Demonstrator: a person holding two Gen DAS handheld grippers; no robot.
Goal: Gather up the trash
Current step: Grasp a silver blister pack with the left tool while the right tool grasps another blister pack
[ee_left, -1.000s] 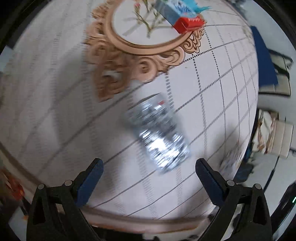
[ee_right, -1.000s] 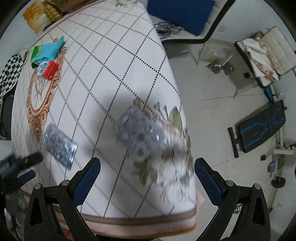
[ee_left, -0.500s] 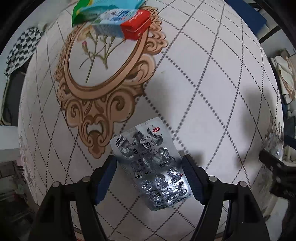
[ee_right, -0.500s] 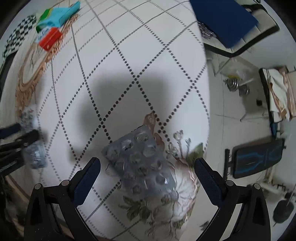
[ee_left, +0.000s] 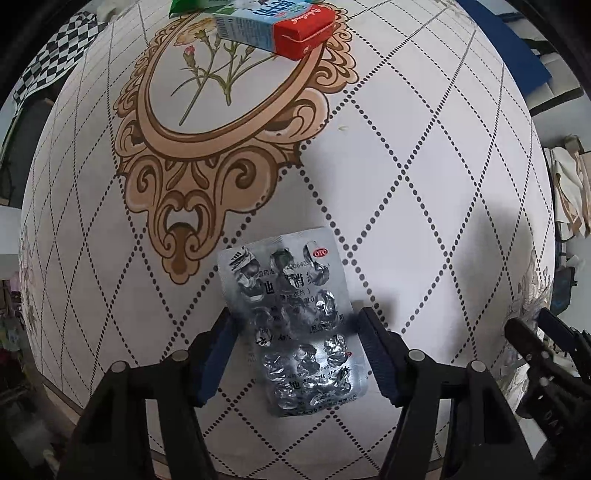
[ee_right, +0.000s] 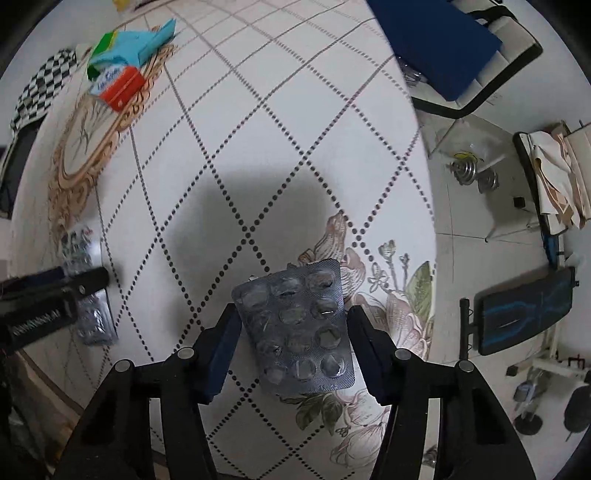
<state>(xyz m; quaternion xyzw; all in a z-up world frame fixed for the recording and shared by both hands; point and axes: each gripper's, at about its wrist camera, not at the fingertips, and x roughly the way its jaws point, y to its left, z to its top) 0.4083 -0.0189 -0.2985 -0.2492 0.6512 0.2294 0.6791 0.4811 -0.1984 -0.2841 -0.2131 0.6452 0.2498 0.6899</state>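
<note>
- From my left gripper point(ee_left: 295, 350), the tablecloth point(ee_left: 424, 177) ahead is open — only the silver blister pack point(ee_left: 291, 325) lies between the fingers, flat on the cloth.
- Far ahead, the red and blue carton point(ee_left: 273, 26) lies at the top of the oval ornament; it blocks that far end.
- To the right, my right gripper point(ee_right: 291, 343) stands near the table edge, well apart from the left one.
- From the right gripper, the grey blister pack point(ee_right: 299, 325) fills the gap between the fingers.
- On the right the cloth ends; past it are the floor, a blue chair point(ee_right: 443, 40) and a black bench point(ee_right: 524, 310) — free air there.
</note>
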